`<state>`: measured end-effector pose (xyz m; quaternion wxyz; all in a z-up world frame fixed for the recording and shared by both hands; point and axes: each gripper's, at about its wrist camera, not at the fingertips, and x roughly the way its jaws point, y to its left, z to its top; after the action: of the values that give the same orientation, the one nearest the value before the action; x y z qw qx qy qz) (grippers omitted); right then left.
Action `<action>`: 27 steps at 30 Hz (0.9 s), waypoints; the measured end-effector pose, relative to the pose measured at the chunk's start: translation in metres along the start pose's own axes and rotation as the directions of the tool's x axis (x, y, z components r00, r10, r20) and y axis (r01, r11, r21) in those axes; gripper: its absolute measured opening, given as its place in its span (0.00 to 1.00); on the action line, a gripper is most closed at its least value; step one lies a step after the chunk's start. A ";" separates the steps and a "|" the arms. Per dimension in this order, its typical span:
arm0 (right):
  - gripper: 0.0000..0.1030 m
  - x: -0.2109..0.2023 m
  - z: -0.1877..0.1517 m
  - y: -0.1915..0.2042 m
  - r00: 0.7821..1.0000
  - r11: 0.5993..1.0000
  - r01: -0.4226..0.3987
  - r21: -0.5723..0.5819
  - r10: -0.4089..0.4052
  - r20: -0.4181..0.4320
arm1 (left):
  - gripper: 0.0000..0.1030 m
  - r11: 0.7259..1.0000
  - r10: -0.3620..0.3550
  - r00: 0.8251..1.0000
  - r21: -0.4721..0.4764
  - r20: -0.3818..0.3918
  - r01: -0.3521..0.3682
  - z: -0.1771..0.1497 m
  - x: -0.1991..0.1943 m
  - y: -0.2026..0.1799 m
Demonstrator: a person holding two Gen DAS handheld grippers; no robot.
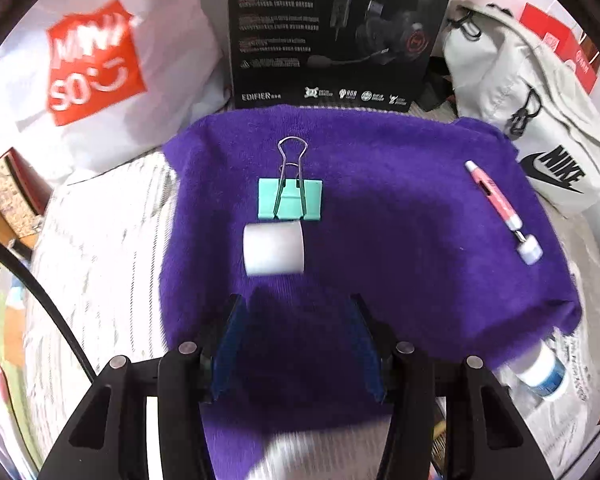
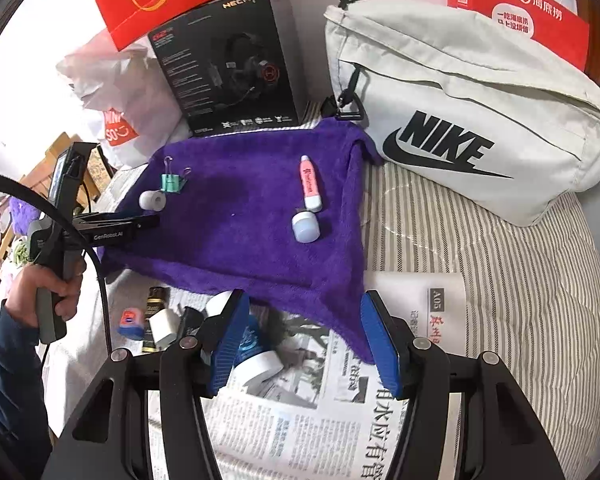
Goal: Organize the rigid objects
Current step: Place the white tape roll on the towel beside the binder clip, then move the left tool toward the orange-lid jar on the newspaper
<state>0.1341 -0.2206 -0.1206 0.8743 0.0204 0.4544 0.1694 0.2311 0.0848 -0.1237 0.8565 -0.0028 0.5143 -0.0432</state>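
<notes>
Left gripper (image 1: pixel 296 344) fingers spread wide, empty, just short of white tape roll (image 1: pixel 273 249) on purple towel (image 1: pixel 400 240). Green binder clip (image 1: pixel 290 199) touching roll's far side; pink pen (image 1: pixel 496 200) well apart, toward towel's right edge. Right gripper (image 2: pixel 304 340) fingers also spread, empty, over newspaper (image 2: pixel 320 412) at towel's near edge. Risk: roll, lying on its side, rolling away if nudged.
</notes>
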 end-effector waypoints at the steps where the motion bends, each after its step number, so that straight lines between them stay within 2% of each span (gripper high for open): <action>1: 0.56 -0.002 -0.002 0.001 1.000 1.000 -0.001 -0.004 0.001 -0.001 | 0.48 1.000 -0.001 1.000 -0.010 0.008 0.001 -0.004 -0.009 0.000; 5: 0.56 -0.008 -0.008 0.005 1.000 1.000 -0.004 -0.007 0.004 0.005 | 0.48 0.998 -0.062 0.997 -0.008 0.038 0.063 -0.028 -0.041 -0.010; 8: 0.57 -0.011 -0.013 0.007 1.000 1.000 -0.004 -0.008 0.004 0.003 | 0.48 0.998 -0.064 0.998 0.008 0.027 0.063 -0.049 -0.050 -0.023; 12: 0.57 -0.014 -0.020 0.007 1.000 1.000 -0.004 -0.013 0.004 -0.001 | 0.48 0.997 -0.079 0.997 -0.003 -0.015 0.079 -0.073 -0.043 -0.031; 14: 0.57 -0.015 -0.023 0.006 1.000 1.000 -0.005 -0.011 0.005 -0.004 | 0.48 0.993 -0.115 0.993 -0.026 -0.038 0.114 -0.083 -0.037 -0.033; 19: 0.57 -0.012 -0.031 0.004 1.000 1.000 -0.003 -0.005 0.003 -0.019 | 0.48 0.992 -0.122 0.990 -0.032 -0.067 0.120 -0.093 -0.027 -0.042; 23: 0.57 -0.006 -0.036 0.002 0.999 1.000 -0.007 0.002 0.007 -0.035 | 0.49 0.996 -0.088 0.994 -0.008 -0.071 0.087 -0.099 -0.029 -0.049; 27: 0.57 -0.002 -0.041 0.002 0.999 1.000 -0.018 0.004 0.018 -0.047 | 0.48 1.000 0.014 0.997 0.019 -0.082 -0.013 -0.108 -0.034 -0.044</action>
<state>0.0993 -0.2243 -0.1428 0.8617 0.0222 0.4750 0.1768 0.1172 0.0481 -0.1426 0.8349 0.0106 0.5487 -0.0424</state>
